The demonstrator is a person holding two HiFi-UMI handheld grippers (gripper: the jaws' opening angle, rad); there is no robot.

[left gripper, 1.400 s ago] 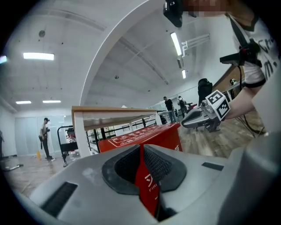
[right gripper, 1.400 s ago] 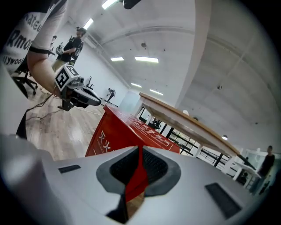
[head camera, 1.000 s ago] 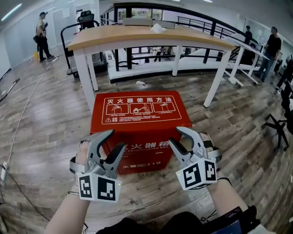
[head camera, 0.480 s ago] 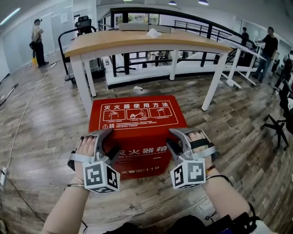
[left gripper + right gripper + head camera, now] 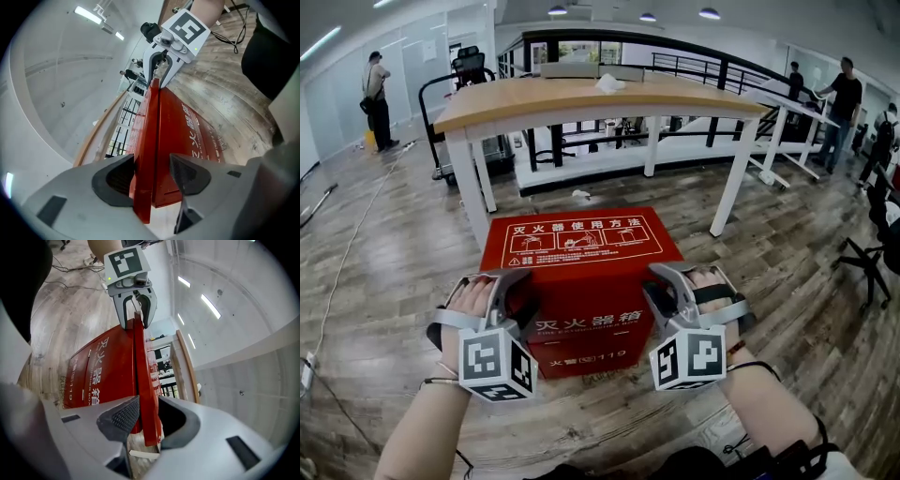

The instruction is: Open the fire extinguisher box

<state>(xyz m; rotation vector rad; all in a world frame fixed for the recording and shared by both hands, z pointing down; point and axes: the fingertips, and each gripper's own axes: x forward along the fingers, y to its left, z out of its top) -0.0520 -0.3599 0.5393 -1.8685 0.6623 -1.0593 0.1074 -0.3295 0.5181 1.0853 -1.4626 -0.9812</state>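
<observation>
Head view: we count one fire extinguisher box (image 5: 581,291) on the floor (image 5: 384,281) and two grippers. The left gripper (image 5: 512,289) jaws, just closing, loosely straddle the lid (image 5: 579,242) edge. The right gripper (image 5: 667,286) jaws, closing too, pinch it.

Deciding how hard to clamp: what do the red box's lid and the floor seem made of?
The lid: probably thin sheet metal, painted glossy red; its lip looks thin, folded and crisp-edged, with sheen. The floor: grey-brown wood-grain planks with a mild sheen; real wood, laminate or vinyl cannot be told.
</observation>
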